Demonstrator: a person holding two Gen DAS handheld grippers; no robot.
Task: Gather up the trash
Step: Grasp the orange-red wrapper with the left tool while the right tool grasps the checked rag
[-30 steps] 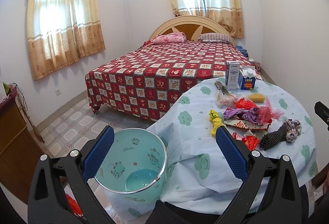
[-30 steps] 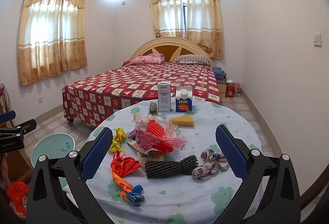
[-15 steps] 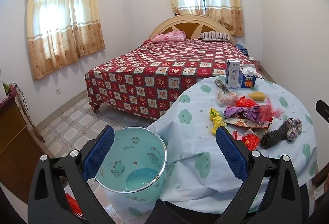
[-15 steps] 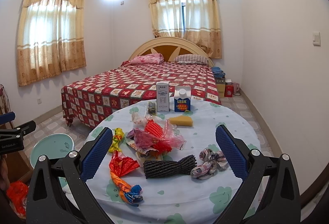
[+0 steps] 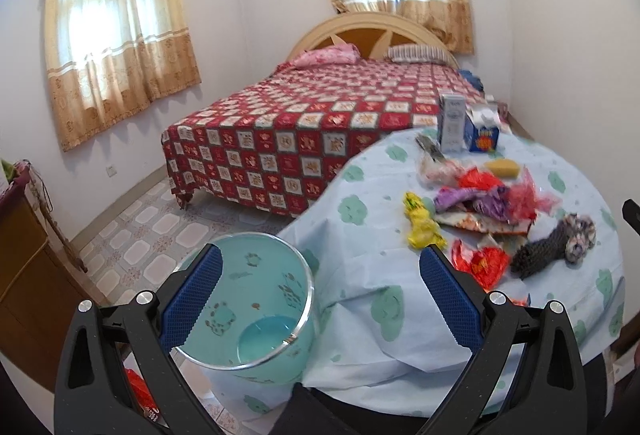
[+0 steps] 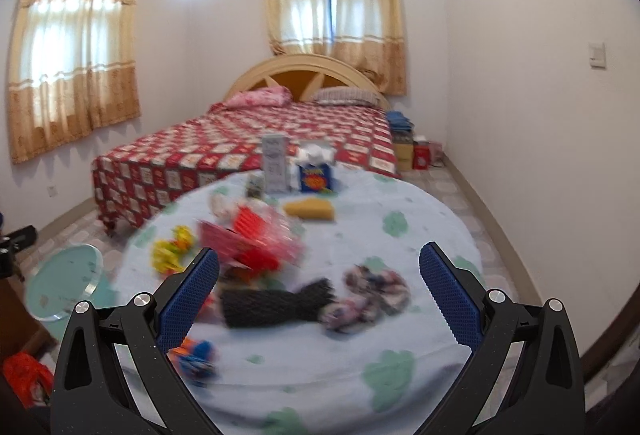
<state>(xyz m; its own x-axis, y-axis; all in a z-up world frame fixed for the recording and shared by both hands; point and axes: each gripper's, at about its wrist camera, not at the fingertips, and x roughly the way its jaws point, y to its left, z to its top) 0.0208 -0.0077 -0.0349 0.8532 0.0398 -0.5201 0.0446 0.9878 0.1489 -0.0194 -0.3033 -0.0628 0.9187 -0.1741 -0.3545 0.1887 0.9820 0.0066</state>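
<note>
- Our right gripper (image 6: 319, 291) has dipped toward the table (image 6: 420, 203) since a moment ago: the litter sits lower and larger between its fingers, and the near view is smeared with motion. Its jaws stand wide apart with nothing between them.
- Our left gripper (image 5: 319, 295) has barely shifted. It hangs spread and empty, with the bin (image 5: 280, 367) showing just past its left finger on the floor, tight against the hanging tablecloth.
- The trash lies in a loose cluster near the middle of the table: a yellow wrapper (image 5: 422, 227), a pile of red and purple wrappers (image 5: 488, 195), and a red wrapper (image 5: 486, 267) nearer the edge.
- A dark knitted piece (image 6: 276, 301) and a bundle of patterned cloth (image 6: 372, 293) lie straight ahead of the right gripper, closest to its open fingers.
- Two cartons (image 6: 296, 169) and a yellow sponge (image 6: 310, 209) stand at the far side.
- The bin looks empty, so we judge that collecting has hardly begun and that the right side is heading in for a first grab.
</note>
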